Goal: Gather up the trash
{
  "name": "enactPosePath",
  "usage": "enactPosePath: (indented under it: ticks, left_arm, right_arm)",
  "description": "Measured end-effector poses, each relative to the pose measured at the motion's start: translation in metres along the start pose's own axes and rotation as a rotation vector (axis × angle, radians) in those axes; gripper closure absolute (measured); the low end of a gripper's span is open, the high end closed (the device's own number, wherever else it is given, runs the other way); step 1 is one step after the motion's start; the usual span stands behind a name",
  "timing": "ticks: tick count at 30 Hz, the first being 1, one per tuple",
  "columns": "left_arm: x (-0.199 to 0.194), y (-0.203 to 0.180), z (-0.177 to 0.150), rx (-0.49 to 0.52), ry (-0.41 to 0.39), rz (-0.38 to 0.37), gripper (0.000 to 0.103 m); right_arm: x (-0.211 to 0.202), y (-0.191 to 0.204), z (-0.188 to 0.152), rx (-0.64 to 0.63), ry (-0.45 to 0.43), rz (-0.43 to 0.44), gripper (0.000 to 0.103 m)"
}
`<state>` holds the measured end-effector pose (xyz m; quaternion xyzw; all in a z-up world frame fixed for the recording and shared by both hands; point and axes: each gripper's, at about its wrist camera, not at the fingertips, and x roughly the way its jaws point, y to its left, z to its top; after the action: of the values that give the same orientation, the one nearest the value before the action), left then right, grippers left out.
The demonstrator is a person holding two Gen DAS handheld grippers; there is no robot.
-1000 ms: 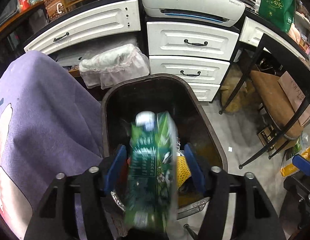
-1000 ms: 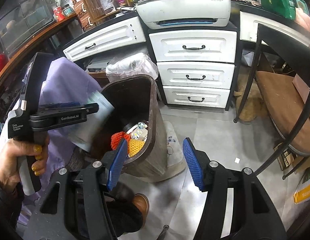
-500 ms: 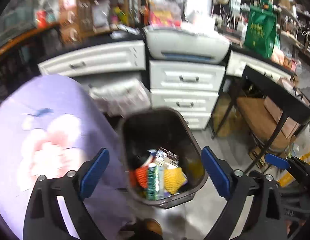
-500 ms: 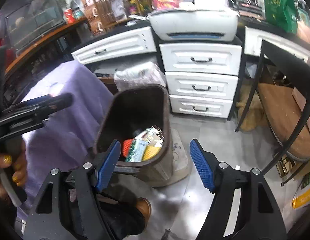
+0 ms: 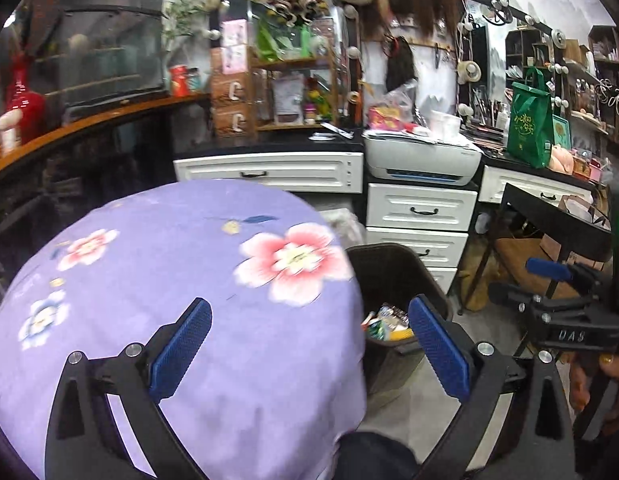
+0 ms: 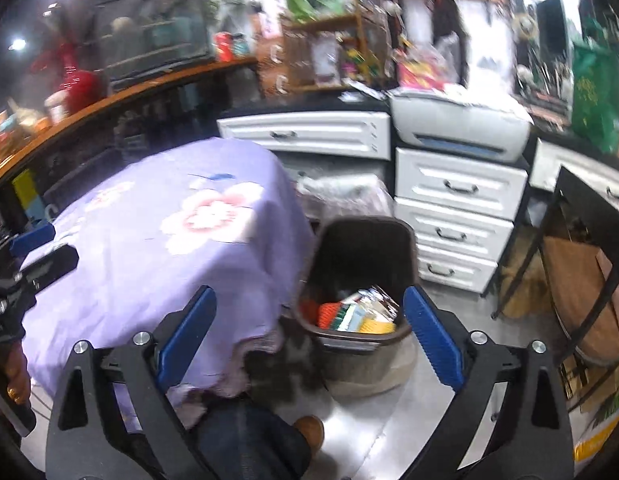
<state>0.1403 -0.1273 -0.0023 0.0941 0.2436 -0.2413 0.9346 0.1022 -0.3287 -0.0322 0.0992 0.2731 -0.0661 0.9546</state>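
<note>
A dark brown trash bin (image 5: 393,268) stands on the floor beside a round table with a purple flowered cloth (image 5: 169,264). Mixed trash (image 5: 389,322) lies inside it, with green, orange and yellow pieces (image 6: 359,312). My left gripper (image 5: 309,304) hovers over the table's edge, above and left of the bin. Its jaws are opening and nothing is between them. My right gripper (image 6: 309,292) hangs above the floor in front of the bin (image 6: 361,248); its jaws are also opening, and they are empty.
White drawers (image 5: 421,212) and a printer (image 5: 421,160) stand behind the bin. A black-framed table (image 5: 549,216) with a brown seat under it is at the right. The person's leg and brown shoe (image 6: 309,432) are just below the bin.
The green carton left my left gripper and dropped into the bin. Both grippers opened wide, rose and drew back from the bin; the left one now looks over the table.
</note>
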Motion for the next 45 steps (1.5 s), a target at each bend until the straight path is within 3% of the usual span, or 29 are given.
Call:
enactPosePath:
  ticks: [3, 7, 16, 23, 29, 45]
  left_arm:
    - [-0.026, 0.010, -0.017, -0.016, 0.002, 0.028, 0.005]
    - [-0.058, 0.017, -0.035, -0.055, -0.028, 0.062, 0.005]
    - [-0.107, 0.027, -0.060, -0.142, -0.087, 0.105, 0.005]
    - [-0.146, 0.027, -0.070, -0.174, -0.175, 0.178, 0.005]
    - [-0.148, 0.028, -0.074, -0.184, -0.186, 0.209, 0.005]
    - [-0.153, 0.024, -0.080, -0.195, -0.194, 0.219, 0.005]
  right_arm:
    - [-0.021, 0.028, -0.009, -0.035, -0.064, -0.016, 0.006]
    - [-0.047, 0.053, -0.019, -0.083, -0.120, 0.041, 0.006]
    - [-0.094, 0.064, -0.044, -0.091, -0.165, 0.067, 0.006]
    - [-0.139, 0.065, -0.065, -0.127, -0.286, 0.036, 0.006]
    - [-0.157, 0.077, -0.071, -0.173, -0.352, 0.065, 0.006]
    - [-0.161, 0.087, -0.077, -0.202, -0.362, 0.116, 0.006]
